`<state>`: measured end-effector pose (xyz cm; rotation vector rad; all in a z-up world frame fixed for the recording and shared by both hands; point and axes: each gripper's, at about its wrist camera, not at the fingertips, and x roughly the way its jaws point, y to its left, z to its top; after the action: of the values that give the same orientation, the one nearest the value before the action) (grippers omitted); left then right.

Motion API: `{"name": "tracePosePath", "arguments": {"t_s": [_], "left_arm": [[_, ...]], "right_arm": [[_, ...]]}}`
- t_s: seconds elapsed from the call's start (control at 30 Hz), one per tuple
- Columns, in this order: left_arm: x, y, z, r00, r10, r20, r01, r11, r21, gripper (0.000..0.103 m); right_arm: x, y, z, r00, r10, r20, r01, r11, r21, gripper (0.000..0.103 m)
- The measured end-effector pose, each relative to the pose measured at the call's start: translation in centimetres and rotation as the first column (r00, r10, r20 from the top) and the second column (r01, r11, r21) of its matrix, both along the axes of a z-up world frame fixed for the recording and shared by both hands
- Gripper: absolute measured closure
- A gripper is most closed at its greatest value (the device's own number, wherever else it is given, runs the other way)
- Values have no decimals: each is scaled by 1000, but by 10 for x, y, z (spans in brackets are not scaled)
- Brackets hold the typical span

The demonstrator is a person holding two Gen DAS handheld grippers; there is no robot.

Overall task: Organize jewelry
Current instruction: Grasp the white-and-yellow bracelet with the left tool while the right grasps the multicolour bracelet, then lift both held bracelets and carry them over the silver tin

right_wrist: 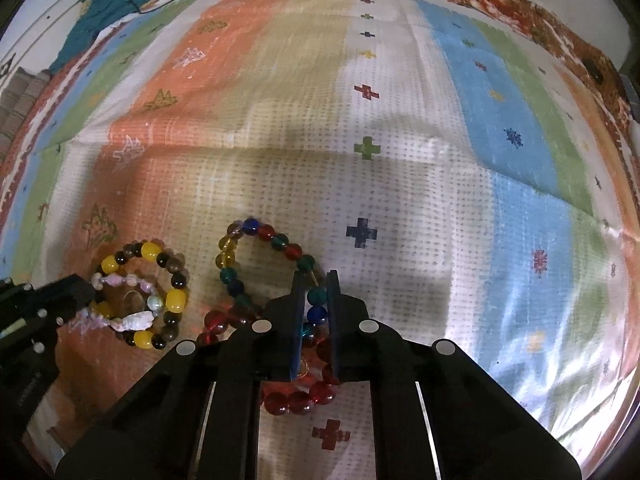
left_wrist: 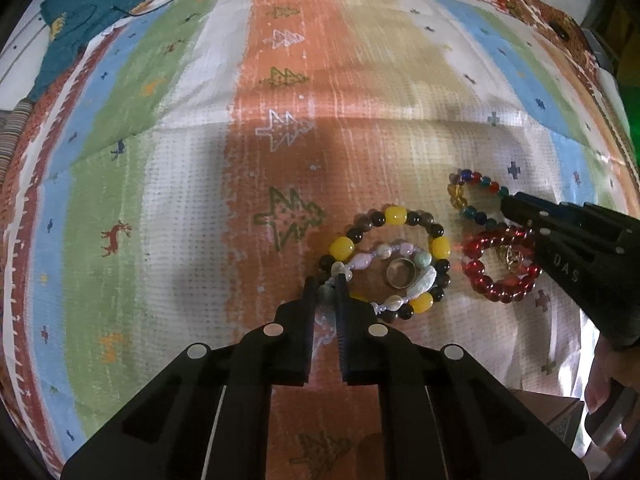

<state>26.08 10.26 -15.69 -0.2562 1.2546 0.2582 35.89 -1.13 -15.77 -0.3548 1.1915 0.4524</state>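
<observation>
**Both grippers clamped on beads over the striped cloth**

Spread wide under everything: striped cloth (left_wrist: 360,92), printed with trees, deer and crosses. Bunched at its far left corner: teal fabric (left_wrist: 86,16).

Near the close edge of the cloth, toward the middle: yellow-and-dark bracelet (left_wrist: 394,216), lying flat. Inside that ring: pale bracelet (left_wrist: 420,286) of lilac, white and green stones, plus a metal ring (left_wrist: 400,274). Just right of the yellow-and-dark bracelet: red bracelet (left_wrist: 476,268), a gold charm within its loop. Just beyond the red one, touching it: multicoloured bracelet (right_wrist: 256,236) in blue, red, teal and amber.

Left gripper (left_wrist: 324,292): closed on a greenish bead of the pale bracelet. Right gripper (right_wrist: 314,292): closed on teal and blue beads of the multicoloured bracelet, above the red one.
</observation>
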Motion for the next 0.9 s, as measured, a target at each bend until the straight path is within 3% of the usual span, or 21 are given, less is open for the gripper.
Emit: {"name": "tracePosePath", "arguments": {"t_s": [0.7, 0.9], "left_arm": [[-18, -30, 64, 988, -54, 146, 45, 997, 60, 96], [-25, -31, 74, 985, -51, 165, 47, 998, 29, 96]], "right_arm": [[-35, -7, 68, 987, 28, 159, -47, 992, 118, 93], [-44, -16, 81, 979, 28, 202, -53, 992, 118, 93]]}}
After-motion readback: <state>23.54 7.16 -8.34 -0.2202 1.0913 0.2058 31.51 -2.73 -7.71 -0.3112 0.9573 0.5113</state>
